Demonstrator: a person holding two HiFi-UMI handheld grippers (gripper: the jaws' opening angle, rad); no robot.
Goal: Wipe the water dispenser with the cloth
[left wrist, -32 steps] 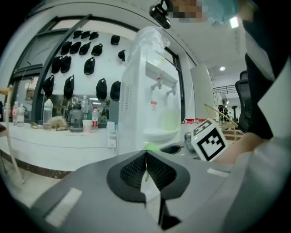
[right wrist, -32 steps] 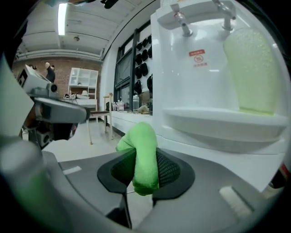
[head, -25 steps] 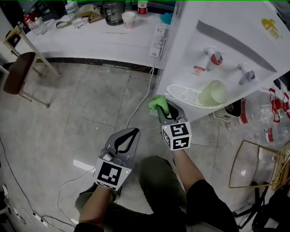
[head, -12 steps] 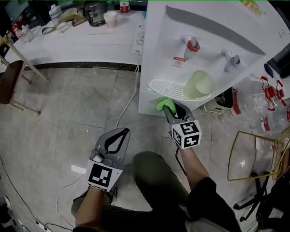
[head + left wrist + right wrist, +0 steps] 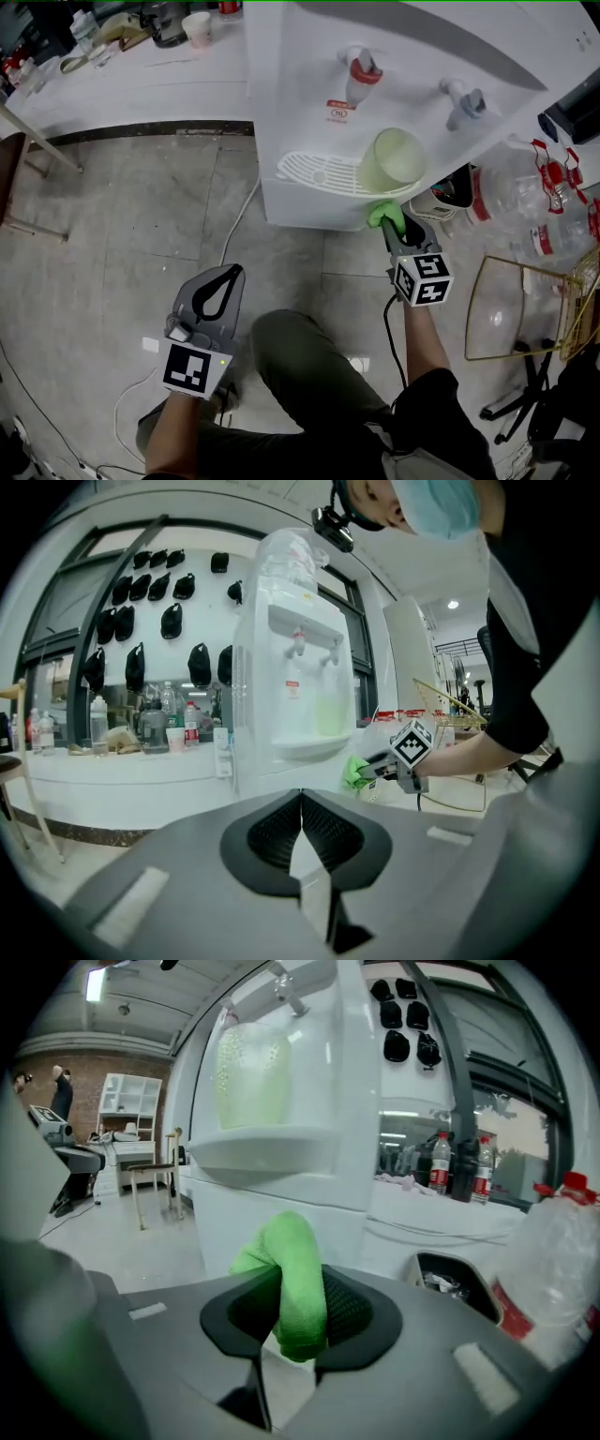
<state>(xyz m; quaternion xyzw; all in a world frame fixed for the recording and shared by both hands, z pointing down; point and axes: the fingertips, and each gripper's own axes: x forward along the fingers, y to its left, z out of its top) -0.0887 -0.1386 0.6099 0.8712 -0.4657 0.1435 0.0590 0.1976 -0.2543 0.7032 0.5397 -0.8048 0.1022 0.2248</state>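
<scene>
Left gripper [image 5: 228, 275]: grey plastic body with ribbed black pads, jaws closed tip to tip with nothing between them. It is held low over the mottled grey stone floor [image 5: 141, 216], well apart from the unit. A white power cord [image 5: 241, 214] is seen lying across the floor towards the water dispenser [image 5: 300, 84] (white, smooth, boxy plastic housing).

On the dispenser front a red tap [image 5: 359, 67] and a blue-grey tap [image 5: 463, 97] are mounted. Below them sits a white slotted drip tray [image 5: 314, 172], rounded in outline, on which a translucent pale-green cup [image 5: 394, 157] is carried. The panel underneath is overhung by tray and cup.

The cloth [image 5: 382, 214] (bright green, soft, napped, folded into a thick roll) is clamped between the jaws of the right gripper [image 5: 391, 228]. It is located just beneath the tray's right end, at the dispenser's lower front panel. Contact appears made but is not confirmed in the right gripper view. Its long axis is aligned with the jaws, and its free end is pointed up and forward at the panel.

To the right, clear red-capped plastic bottles [image 5: 511, 202] are stood beside the dispenser. A gold wire basket [image 5: 497, 314] is noted near them, lower in the head view.
</scene>
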